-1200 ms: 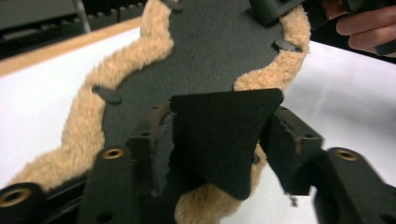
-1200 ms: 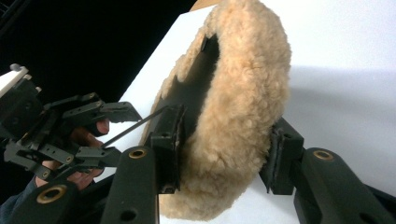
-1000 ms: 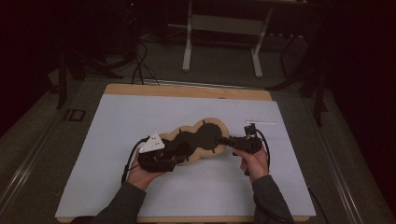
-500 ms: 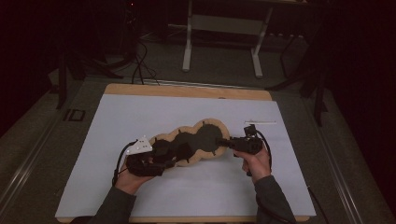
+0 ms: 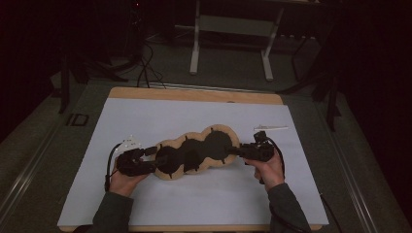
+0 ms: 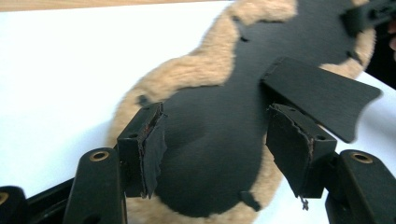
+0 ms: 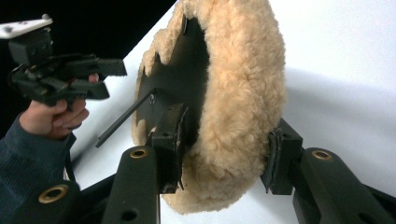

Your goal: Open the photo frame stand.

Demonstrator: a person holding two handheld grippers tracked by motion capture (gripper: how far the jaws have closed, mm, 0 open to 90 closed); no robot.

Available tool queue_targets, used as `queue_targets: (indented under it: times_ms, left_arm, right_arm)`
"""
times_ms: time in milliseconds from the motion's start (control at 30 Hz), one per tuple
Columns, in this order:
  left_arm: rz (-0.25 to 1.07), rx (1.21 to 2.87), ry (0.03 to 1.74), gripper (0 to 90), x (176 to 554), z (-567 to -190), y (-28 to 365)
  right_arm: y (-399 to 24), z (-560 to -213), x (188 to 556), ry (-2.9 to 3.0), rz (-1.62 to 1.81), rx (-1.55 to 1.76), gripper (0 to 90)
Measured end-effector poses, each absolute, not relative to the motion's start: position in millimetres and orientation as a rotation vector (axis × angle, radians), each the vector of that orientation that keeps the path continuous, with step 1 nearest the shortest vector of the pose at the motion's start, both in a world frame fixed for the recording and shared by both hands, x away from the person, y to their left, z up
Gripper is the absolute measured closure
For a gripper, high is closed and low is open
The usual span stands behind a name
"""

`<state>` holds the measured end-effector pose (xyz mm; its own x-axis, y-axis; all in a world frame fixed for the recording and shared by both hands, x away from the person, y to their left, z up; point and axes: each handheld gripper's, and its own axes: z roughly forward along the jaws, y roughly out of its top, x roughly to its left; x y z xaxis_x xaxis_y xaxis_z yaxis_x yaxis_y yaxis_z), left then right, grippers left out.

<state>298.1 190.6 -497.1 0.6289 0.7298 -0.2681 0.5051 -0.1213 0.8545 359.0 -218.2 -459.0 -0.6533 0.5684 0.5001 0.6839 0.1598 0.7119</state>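
Now | my left gripper (image 5: 145,156) has slid off the fleece pad (image 5: 197,153), jaws released | right gripper (image 5: 243,151) grasping its end, mid-desk.

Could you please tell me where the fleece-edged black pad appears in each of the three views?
High view: the fleece-edged pad lies mid-table on the white sheet, between both grippers.
Left gripper view: the pad spreads ahead from centre to upper right.
Right gripper view: the pad stands edge-on at centre.
Shared landmark: the white sheet beneath it.
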Motion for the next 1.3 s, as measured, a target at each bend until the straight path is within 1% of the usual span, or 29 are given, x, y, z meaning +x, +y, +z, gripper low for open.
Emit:
queue_targets:
  times_ms: [200, 367, 700, 800, 1133, 1300]
  left_arm:
    - [0.266, 1.741, 1.085, 38.3, 306, -502, 203]
    - [0.261, 1.724, 1.124, 35.2, 311, -507, 208]
    - [0.230, 1.785, 1.134, 30.4, 315, -515, 209]
    - [0.249, 1.808, 1.147, 30.4, 313, -517, 208]
    - [0.144, 1.869, 1.129, 30.1, 314, -525, 200]
    - [0.072, 1.887, 1.113, 34.6, 314, -527, 197]
  right_arm:
    - [-219, -457, 357, -2.345, -1.507, -1.210, 56.8]
    - [-219, -455, 356, -2.386, -1.493, -1.169, 56.9]
    - [-220, -456, 354, -2.438, -1.481, -1.128, 56.9]
    - [-221, -457, 353, -2.451, -1.477, -1.112, 56.8]
    - [-225, -462, 350, -2.485, -1.478, -1.066, 56.6]
    - [-226, -463, 349, -2.506, -1.472, -1.047, 56.5]
